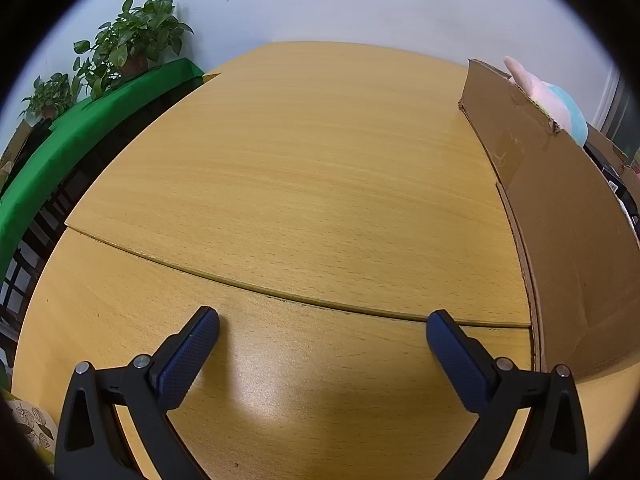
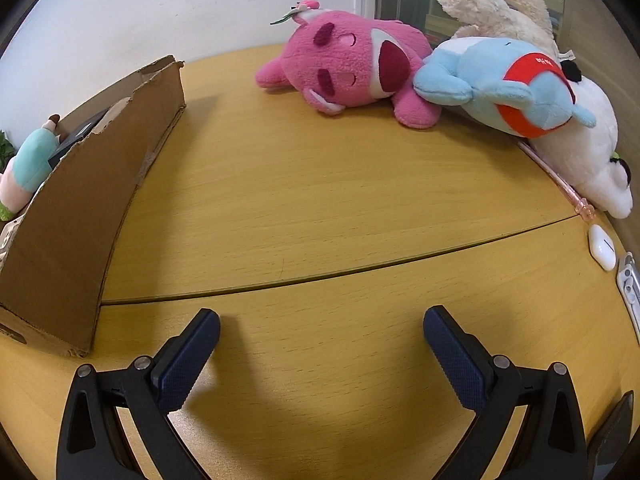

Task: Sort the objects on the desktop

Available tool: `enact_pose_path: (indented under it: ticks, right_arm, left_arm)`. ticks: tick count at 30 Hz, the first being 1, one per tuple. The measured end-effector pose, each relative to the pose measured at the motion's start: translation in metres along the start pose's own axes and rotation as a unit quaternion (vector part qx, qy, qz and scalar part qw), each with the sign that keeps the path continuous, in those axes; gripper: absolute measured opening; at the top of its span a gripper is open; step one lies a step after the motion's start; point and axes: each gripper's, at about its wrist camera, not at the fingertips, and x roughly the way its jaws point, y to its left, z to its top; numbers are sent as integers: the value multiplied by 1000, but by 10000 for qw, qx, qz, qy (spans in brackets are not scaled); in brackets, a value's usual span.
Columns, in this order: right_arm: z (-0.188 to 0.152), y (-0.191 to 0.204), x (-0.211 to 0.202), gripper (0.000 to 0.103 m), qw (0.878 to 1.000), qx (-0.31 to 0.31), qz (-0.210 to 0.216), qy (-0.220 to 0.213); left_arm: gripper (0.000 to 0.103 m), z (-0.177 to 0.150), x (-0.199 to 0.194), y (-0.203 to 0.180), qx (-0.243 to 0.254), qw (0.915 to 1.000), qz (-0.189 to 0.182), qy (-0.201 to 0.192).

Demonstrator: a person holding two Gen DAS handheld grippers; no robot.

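A pink plush [image 2: 352, 66] lies at the far side of the wooden table [image 2: 320, 184]. To its right sit a light blue plush with red bands [image 2: 508, 84], a cream plush [image 2: 500, 8] and a white plush [image 2: 592, 160]. A cardboard box [image 2: 84, 192] stands at the left, with a mint and pink plush [image 2: 28, 164] inside. My right gripper [image 2: 321, 322] hovers open over bare wood, well short of the toys. My left gripper [image 1: 322, 324] is open too, above the table [image 1: 300, 160], with the cardboard box [image 1: 560, 208] to its right and a plush [image 1: 548, 96] showing over its wall.
A white earbud case [image 2: 602, 247], a pink pen [image 2: 560, 180] and a white clip [image 2: 628, 280] lie near the table's right edge. Potted plants [image 1: 128, 40] and a green cloth [image 1: 80, 136] stand beyond the left edge. A seam [image 1: 280, 296] crosses the tabletop.
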Motion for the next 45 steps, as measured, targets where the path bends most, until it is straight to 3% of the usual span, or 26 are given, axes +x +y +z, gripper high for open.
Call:
enact_pose_path:
  ticks: [40, 45]
  right_arm:
    - [-2, 3, 1, 103, 9998, -180, -14, -17]
    - [-4, -1, -1, 103, 9996, -238, 170, 10]
  left_arm:
    - [103, 0, 2, -1, -12, 10000, 19, -7]
    - [103, 0, 2, -2, -13, 10000, 21, -9]
